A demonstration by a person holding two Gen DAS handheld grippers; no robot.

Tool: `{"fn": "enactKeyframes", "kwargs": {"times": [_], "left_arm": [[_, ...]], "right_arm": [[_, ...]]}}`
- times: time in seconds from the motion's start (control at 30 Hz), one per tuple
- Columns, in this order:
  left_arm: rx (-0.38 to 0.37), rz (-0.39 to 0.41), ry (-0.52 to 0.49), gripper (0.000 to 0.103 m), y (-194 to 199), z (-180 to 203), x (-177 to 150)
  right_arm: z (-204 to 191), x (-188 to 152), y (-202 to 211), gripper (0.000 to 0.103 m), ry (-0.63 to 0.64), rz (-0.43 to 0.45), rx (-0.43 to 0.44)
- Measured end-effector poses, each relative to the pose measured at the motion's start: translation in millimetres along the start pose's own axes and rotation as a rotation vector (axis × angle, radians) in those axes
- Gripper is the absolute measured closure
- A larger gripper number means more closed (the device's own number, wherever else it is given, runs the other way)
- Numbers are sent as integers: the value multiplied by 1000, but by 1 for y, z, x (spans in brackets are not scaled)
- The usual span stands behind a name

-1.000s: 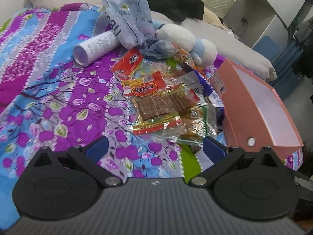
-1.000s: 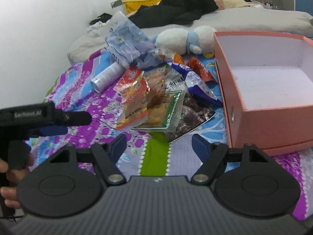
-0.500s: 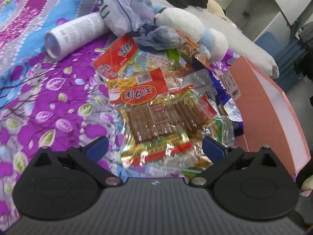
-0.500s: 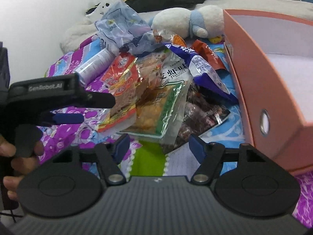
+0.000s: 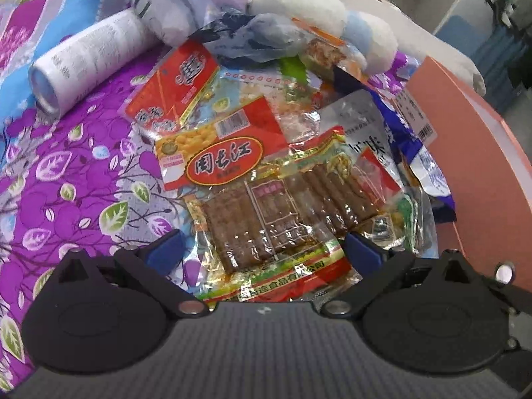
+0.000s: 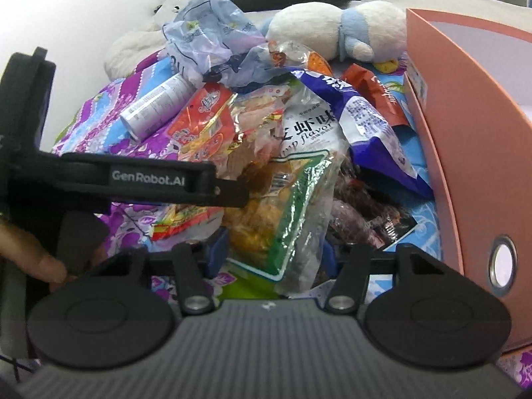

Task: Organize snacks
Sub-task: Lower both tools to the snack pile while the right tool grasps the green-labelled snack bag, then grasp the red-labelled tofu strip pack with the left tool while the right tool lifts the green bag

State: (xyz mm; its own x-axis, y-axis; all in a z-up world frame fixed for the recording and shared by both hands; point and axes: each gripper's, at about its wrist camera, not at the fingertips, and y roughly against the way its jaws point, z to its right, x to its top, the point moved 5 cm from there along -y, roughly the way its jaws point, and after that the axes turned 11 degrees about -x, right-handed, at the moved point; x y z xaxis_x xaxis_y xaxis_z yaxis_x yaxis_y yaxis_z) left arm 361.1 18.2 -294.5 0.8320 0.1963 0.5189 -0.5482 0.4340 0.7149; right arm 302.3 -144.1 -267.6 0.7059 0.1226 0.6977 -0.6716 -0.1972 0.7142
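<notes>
1. Left gripper (image 5: 262,249) spread wide, low over the snack pile on the bed; blue fingertips (image 5: 164,247) flank the near end of a clear pack of brown sticks (image 5: 266,212), not pinching it
2. Just behind that pack lies a red and yellow pack (image 5: 219,146); a second red pack (image 5: 173,93) sits further left
3. White can (image 5: 89,60) lies on its side at far left on the purple floral bedspread (image 5: 66,179), beside a crumpled pale plastic bag (image 5: 186,3)
4. Right gripper (image 6: 269,252) has its fingers either side of the near end of a green-edged shrimp snack bag (image 6: 292,199); partly closed, whether the pads touch the bag I cannot tell
5. Blue and white bag (image 6: 365,119) lies right of the shrimp bag, against the pink box (image 6: 465,153); a dark pack (image 6: 362,216) is under both
6. Pink box stands at right, open top, touching the pile edge
7. White and blue plush toy (image 6: 339,33) lies at the far side of the pile
</notes>
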Motion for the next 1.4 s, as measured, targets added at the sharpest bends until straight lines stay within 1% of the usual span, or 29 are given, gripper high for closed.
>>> {"fn": "enactKeyframes", "kwargs": {"times": [0.03, 0.07, 0.17, 0.23, 0.3, 0.33, 0.4, 0.53, 0.67, 0.8, 0.97, 1.23, 1.27, 1.3, 1.4], "left_arm": [[1, 3, 6, 2, 0, -1, 0], [7, 7, 6, 4, 1, -1, 1], [5, 22, 13, 10, 6, -1, -3], [7, 31, 23, 16, 12, -3, -5], [15, 31, 24, 25, 17, -3, -8], [19, 29, 21, 27, 20, -3, -9], [18, 25, 28, 35, 25, -3, -13], [11, 19, 31, 41, 36, -3, -25], [-1, 17, 36, 51, 48, 3, -41], [-21, 1, 49, 51, 59, 10, -58], [-34, -15, 63, 53, 78, 14, -83], [-40, -54, 101, 55, 114, 10, -115], [-40, -59, 100, 57, 118, 9, -118], [-39, -62, 99, 64, 123, 8, -121], [-40, -68, 103, 65, 135, 6, -127]], "right_arm": [[-2, 0, 1, 60, 2, -2, 10], [-3, 0, 2, 60, 2, -4, 14], [-6, 1, 7, 66, 12, 3, 12], [-6, 1, 10, 73, 8, 3, 19], [-7, 0, 14, 76, 6, 0, 23], [-8, 0, 17, 78, 8, -1, 22], [-9, -3, 24, 81, 8, -1, 22], [-8, -9, 37, 85, -7, -5, 25], [-6, -19, 51, 86, -28, -14, 25], [-6, -32, 67, 87, -34, -16, 21], [-1, -49, 84, 87, -76, -37, 16], [9, -76, 104, 86, -118, -84, -5], [10, -79, 106, 86, -119, -90, -6], [10, -82, 108, 86, -122, -95, -10], [9, -89, 112, 84, -118, -110, -17]]}}
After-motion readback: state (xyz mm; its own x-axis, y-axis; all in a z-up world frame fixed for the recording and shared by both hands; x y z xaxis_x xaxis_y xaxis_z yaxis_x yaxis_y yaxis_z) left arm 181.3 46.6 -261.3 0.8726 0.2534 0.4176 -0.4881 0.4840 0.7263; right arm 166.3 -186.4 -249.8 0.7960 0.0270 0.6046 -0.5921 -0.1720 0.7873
